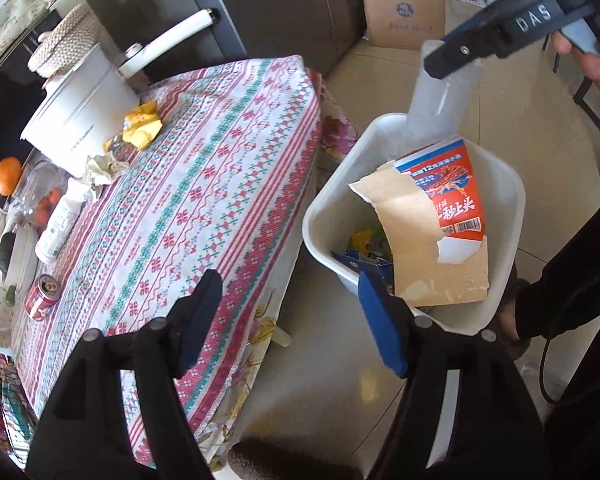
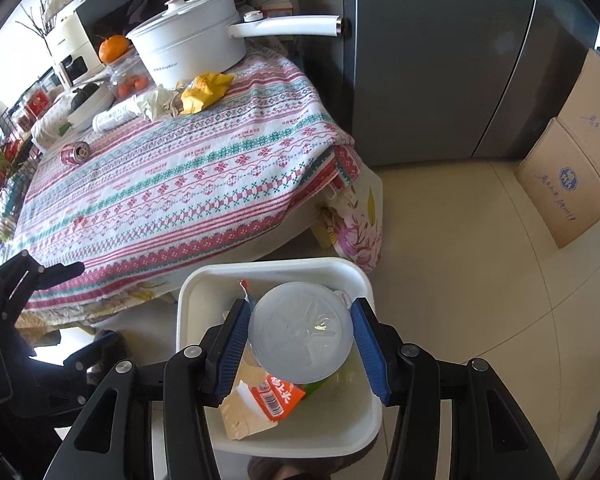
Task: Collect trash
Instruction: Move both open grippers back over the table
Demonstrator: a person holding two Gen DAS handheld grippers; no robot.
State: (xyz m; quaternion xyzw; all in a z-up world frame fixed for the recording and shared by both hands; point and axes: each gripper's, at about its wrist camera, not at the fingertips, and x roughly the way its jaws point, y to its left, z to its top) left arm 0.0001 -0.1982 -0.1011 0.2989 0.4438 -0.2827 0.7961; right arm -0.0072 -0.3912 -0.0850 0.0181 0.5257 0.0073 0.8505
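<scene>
Tablecloth point(image 2: 188, 184) retains can point(image 2: 75, 153), wrappers point(image 2: 204, 90); bin point(image 2: 204, 280) part-filled; right gripper point(image 2: 300, 350) clamps cup point(image 2: 300, 332) above it; left gripper point(image 1: 288, 324) wide, empty.

Left wrist view: looks steeply down, table point(image 1: 220, 168) at 10 o'clock, bin point(image 1: 500, 184) at 2 o'clock, near. Right wrist view: directly above bin point(image 2: 268, 276), close, table point(image 2: 172, 184) at 11 o'clock. Shared: table, bin.

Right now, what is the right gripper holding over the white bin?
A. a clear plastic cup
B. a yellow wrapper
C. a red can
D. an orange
A: in the right wrist view the right gripper has its blue pads pressed on both sides of a clear plastic cup, directly above the white bin.
</scene>
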